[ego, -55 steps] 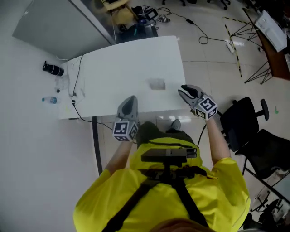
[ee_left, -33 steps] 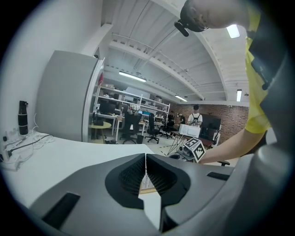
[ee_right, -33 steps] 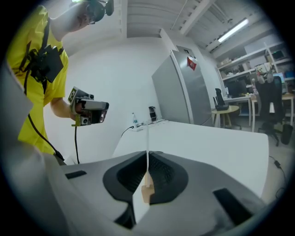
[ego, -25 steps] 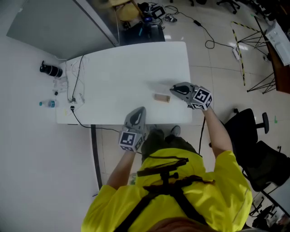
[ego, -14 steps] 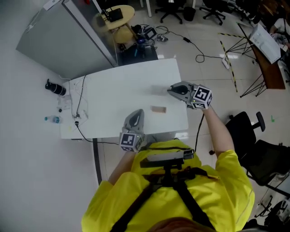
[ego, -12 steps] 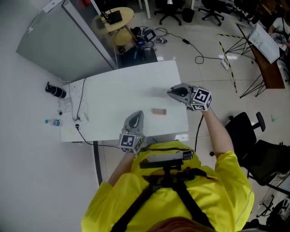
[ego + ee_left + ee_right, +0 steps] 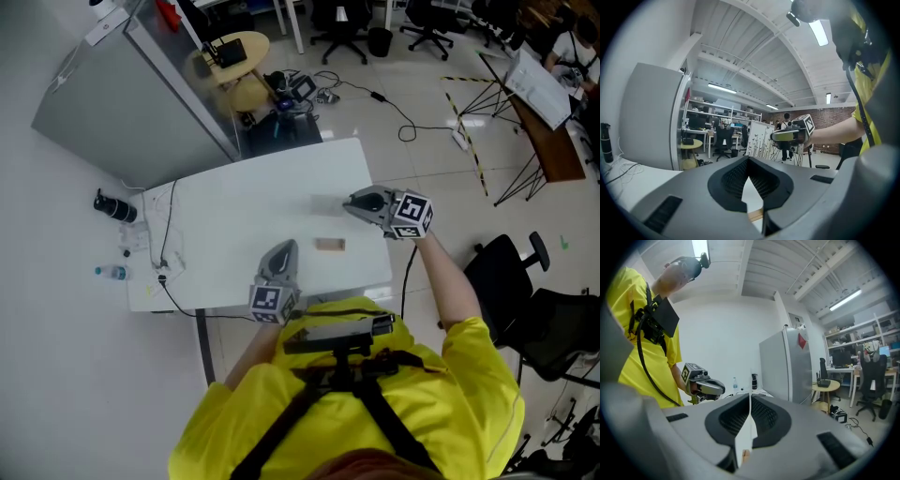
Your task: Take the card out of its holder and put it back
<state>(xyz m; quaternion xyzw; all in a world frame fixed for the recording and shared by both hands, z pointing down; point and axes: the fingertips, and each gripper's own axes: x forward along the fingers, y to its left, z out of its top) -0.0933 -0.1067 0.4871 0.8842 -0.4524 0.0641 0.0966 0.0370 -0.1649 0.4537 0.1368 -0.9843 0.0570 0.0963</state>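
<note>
A small wooden card holder (image 7: pixel 328 245) lies on the white table (image 7: pixel 234 216), and its end also shows low in the left gripper view (image 7: pixel 757 216). My right gripper (image 7: pixel 349 205) hovers just behind and right of the holder. It is shut on a thin white card (image 7: pixel 749 427), seen edge-on between the jaws (image 7: pixel 750 401). The card hardly shows against the table in the head view. My left gripper (image 7: pixel 284 247) is shut and empty near the table's front edge, left of the holder, pointing toward it (image 7: pixel 749 164).
Cables (image 7: pixel 165 234) trail along the table's left end. A black bottle (image 7: pixel 112 204) and a water bottle (image 7: pixel 110 273) stand beyond it. A grey cabinet (image 7: pixel 112 103) rises at the back left. A black office chair (image 7: pixel 511 272) stands to the right.
The right gripper closed in on the holder and now holds the card up and away from it. The left gripper stayed near the front edge. The head camera shifted.
</note>
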